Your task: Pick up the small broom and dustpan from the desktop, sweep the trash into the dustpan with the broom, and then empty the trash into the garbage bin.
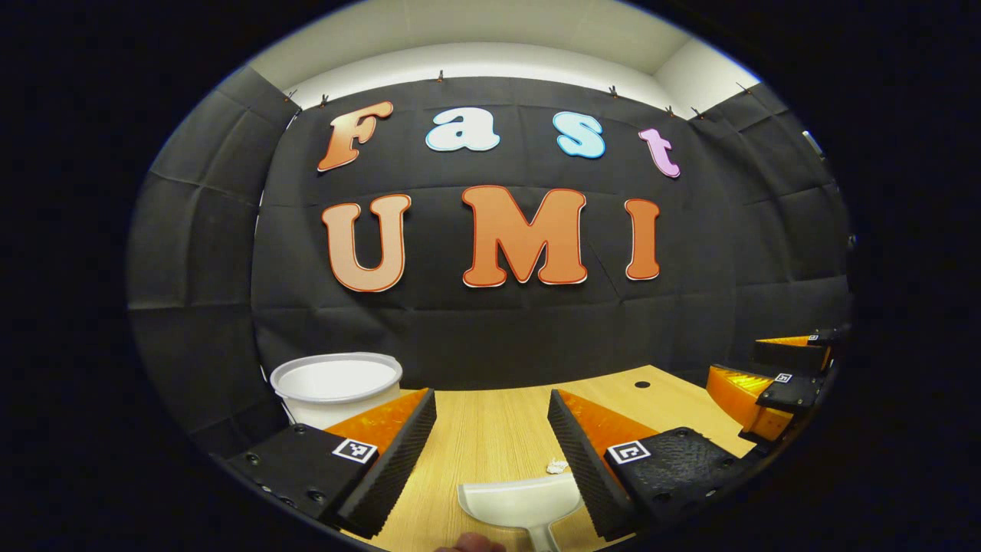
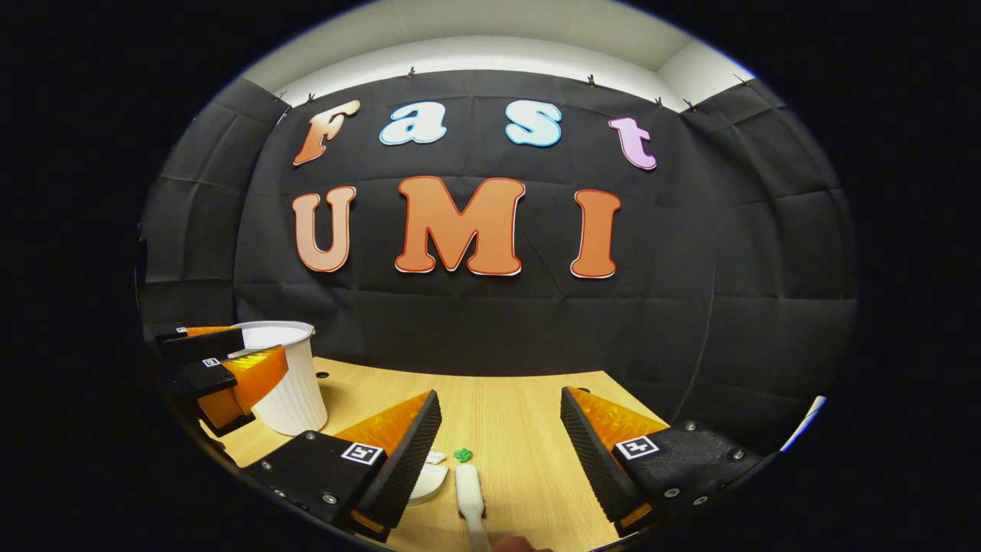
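Hovering with left tool [image 1: 490,452] and right tool [image 2: 498,452] both wide, empty; dustpan [image 1: 521,500], broom [image 2: 469,487], trash [image 2: 462,455] lying on desk [image 2: 521,429], garbage bin [image 1: 337,387] waiting.

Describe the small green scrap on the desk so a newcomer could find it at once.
Start at the light wooden desk and the white ribbed plastic bin at its far left. Nearer the camera, between the right gripper fingers, lies a white brush-like small broom. The small green scrap sits just beyond its tip, the one green piece beside a white crumpled scrap.
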A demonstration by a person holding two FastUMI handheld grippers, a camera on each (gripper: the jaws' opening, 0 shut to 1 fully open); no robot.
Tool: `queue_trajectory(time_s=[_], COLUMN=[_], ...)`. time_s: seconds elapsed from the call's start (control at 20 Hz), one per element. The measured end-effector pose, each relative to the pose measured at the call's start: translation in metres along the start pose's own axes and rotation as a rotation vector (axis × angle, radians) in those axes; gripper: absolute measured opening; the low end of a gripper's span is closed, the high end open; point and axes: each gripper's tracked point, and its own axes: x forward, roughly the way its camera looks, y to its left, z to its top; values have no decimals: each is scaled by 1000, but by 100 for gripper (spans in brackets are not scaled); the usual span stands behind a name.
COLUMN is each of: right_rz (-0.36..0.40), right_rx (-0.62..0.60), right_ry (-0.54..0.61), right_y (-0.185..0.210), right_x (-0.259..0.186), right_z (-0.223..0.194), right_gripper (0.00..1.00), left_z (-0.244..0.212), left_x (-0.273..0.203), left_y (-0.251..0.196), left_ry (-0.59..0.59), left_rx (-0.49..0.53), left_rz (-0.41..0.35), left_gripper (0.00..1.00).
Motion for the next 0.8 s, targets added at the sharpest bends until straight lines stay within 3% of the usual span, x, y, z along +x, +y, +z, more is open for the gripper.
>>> queue_trajectory(time_s=[0.8], right_rz=[30], right_rx=[-31], right_ry=[71], right_y=[6], right_x=[-1], right_z=[-24], right_gripper=[94], left_z=[-31], left_x=[6], left_y=[-22], left_ry=[116], left_rx=[-28], left_rz=[-57], left_gripper=[93])
